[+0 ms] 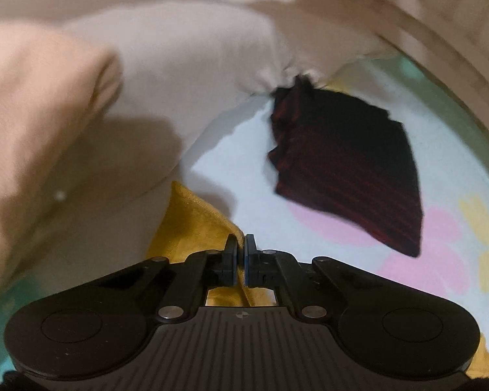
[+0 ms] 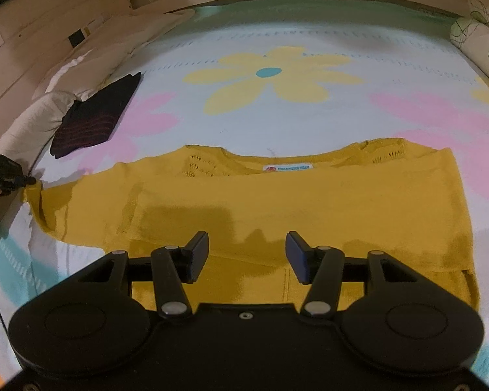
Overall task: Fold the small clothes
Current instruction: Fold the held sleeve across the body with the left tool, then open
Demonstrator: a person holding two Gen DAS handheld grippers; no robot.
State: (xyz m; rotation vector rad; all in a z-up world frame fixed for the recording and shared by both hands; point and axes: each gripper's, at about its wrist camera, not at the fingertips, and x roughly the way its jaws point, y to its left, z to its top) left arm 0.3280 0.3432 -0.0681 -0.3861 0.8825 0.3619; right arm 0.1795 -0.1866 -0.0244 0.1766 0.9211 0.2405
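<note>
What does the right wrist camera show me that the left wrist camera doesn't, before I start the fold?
Only the right wrist view shows the yellow sweater spread flat with its neck label, the open right gripper above its body, and a pillow at far right.

Only the left wrist view shows the left gripper's pads pinched on yellow fabric, and a beige cloth close at left.

Both show the dark striped folded garment and the flowered bedsheet.

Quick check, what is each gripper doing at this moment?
Left gripper: shut on the yellow sweater's sleeve end.
Right gripper: open, holding nothing, above the sweater.
</note>
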